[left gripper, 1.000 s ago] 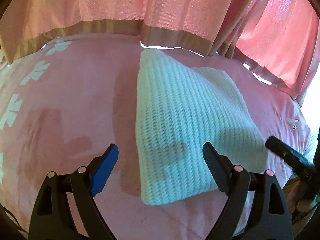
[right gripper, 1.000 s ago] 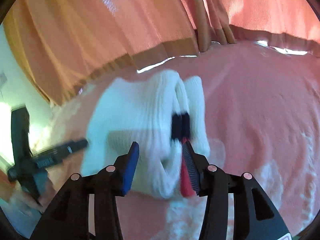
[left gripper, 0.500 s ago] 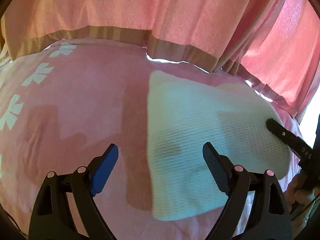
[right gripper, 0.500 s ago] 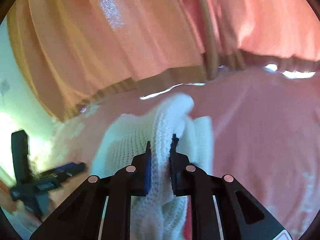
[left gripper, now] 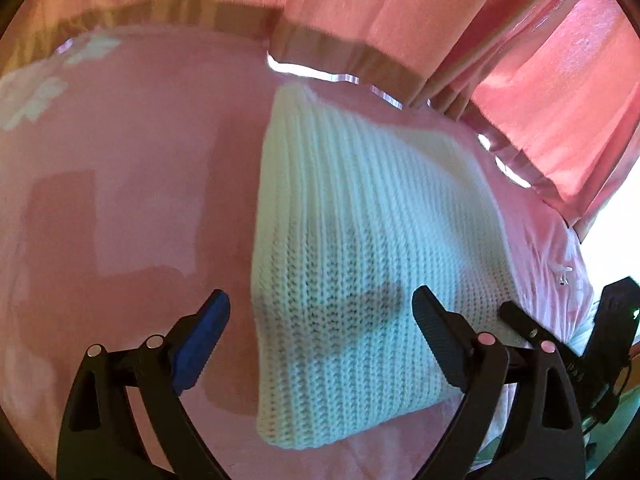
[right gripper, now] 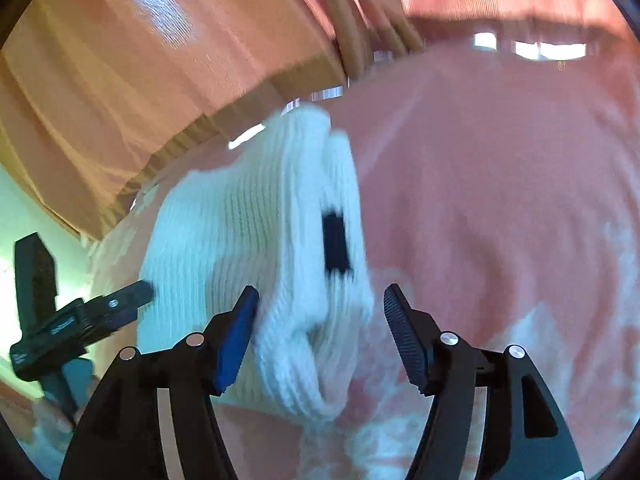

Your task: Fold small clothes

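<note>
Right wrist: knit garment [right gripper: 256, 264] between spread fingers [right gripper: 236, 336], prob. untouched.

A pink bedspread with white flower prints [left gripper: 120, 168] is spread across the lower half of the left wrist view, the prints being seen at about 10 o'clock. Pink pleated curtains with a tan hem band [left gripper: 400, 12] are hung behind it from 10 to 3 o'clock, and bright daylight is admitted beneath the hem.
</note>
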The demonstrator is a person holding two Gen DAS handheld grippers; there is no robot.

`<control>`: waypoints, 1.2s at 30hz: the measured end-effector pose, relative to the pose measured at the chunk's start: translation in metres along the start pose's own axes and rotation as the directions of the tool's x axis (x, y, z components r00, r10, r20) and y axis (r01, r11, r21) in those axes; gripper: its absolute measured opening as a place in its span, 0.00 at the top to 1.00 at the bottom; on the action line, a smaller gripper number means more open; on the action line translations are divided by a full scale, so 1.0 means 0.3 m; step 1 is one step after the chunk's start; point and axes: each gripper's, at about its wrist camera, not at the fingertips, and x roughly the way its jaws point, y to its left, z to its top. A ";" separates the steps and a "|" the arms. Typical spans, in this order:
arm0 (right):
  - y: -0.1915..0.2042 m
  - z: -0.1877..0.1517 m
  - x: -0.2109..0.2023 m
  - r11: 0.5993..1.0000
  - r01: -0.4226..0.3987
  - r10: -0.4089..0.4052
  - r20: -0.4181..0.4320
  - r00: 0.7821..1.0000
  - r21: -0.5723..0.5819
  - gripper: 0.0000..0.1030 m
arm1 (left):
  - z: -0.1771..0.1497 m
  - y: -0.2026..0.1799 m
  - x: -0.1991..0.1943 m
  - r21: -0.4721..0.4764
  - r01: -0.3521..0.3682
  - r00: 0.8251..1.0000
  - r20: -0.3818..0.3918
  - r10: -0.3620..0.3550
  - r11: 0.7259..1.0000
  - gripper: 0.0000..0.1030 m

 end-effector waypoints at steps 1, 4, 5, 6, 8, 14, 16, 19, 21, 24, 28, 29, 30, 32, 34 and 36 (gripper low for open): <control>-0.007 -0.011 0.025 1.000 -0.015 0.015 -0.023 1.000 0.008 0.38 | -0.003 0.006 0.019 -0.020 0.010 1.000 -0.014 -0.010 1.000 0.13; -0.047 -0.045 0.095 0.993 -0.091 0.097 -0.084 0.992 0.081 0.33 | -0.008 0.022 0.058 -0.064 0.055 0.997 -0.043 -0.058 0.996 0.12; -0.058 -0.051 0.107 0.988 -0.116 0.125 -0.082 0.989 0.102 0.33 | -0.008 0.028 0.074 -0.079 0.075 0.995 -0.057 -0.080 0.994 0.12; -0.065 -0.051 0.107 0.984 -0.140 0.146 -0.052 0.988 0.113 0.31 | -0.009 0.033 0.087 -0.091 0.093 0.993 -0.064 -0.099 0.992 0.11; -0.070 -0.041 0.119 0.978 -0.165 0.171 -0.044 0.984 0.124 0.31 | -0.007 0.042 0.110 -0.108 0.132 0.988 -0.067 -0.140 0.985 0.10; -0.099 -0.015 0.156 0.952 -0.235 0.243 -0.017 0.970 0.197 0.45 | 0.015 0.051 0.123 -0.126 0.177 0.982 -0.037 -0.183 0.976 0.11; -0.089 -0.013 0.170 0.944 -0.251 0.259 -0.013 0.966 0.216 0.58 | 0.026 0.056 0.124 -0.133 0.186 0.981 -0.035 -0.192 0.974 0.22; -0.011 0.014 0.109 0.957 -0.245 0.242 0.040 0.969 0.152 0.64 | 0.052 0.060 0.103 -0.131 0.209 0.976 -0.031 -0.215 0.969 0.51; 0.074 0.035 0.037 0.963 -0.259 0.251 0.096 0.963 0.077 0.64 | 0.076 0.055 0.040 -0.110 0.227 0.974 -0.001 -0.229 0.968 0.58; 0.208 0.067 -0.076 0.965 -0.258 0.260 0.183 0.948 -0.037 0.65 | 0.126 0.013 -0.116 -0.022 0.239 0.967 0.102 -0.235 0.971 0.60; 0.362 0.103 -0.230 0.941 -0.299 0.335 0.297 0.894 -0.162 0.65 | 0.190 -0.005 -0.370 0.085 0.281 0.927 0.232 -0.293 0.956 0.60; 0.419 0.117 -0.273 0.924 -0.322 0.375 0.329 0.866 -0.206 0.65 | 0.203 -0.001 -0.446 0.115 0.281 0.912 0.278 -0.302 0.953 0.60; 0.455 0.125 -0.294 0.914 -0.333 0.397 0.345 0.851 -0.232 0.65 | 0.213 0.005 -0.510 0.140 0.275 0.897 0.318 -0.306 0.951 0.60; 0.552 0.142 -0.339 0.880 -0.365 0.463 0.374 0.804 -0.304 0.65 | 0.221 0.022 -0.640 0.188 0.252 0.862 0.403 -0.309 0.949 0.60; 0.629 0.156 -0.356 0.846 -0.393 0.516 0.374 0.770 -0.359 0.65 | 0.222 0.057 -0.750 0.226 0.218 0.828 0.472 -0.303 0.949 0.59; 0.676 0.159 -0.331 0.829 -0.409 0.540 0.361 0.760 -0.381 0.63 | 0.229 0.095 -0.792 0.243 0.183 0.814 0.506 -0.286 0.953 0.58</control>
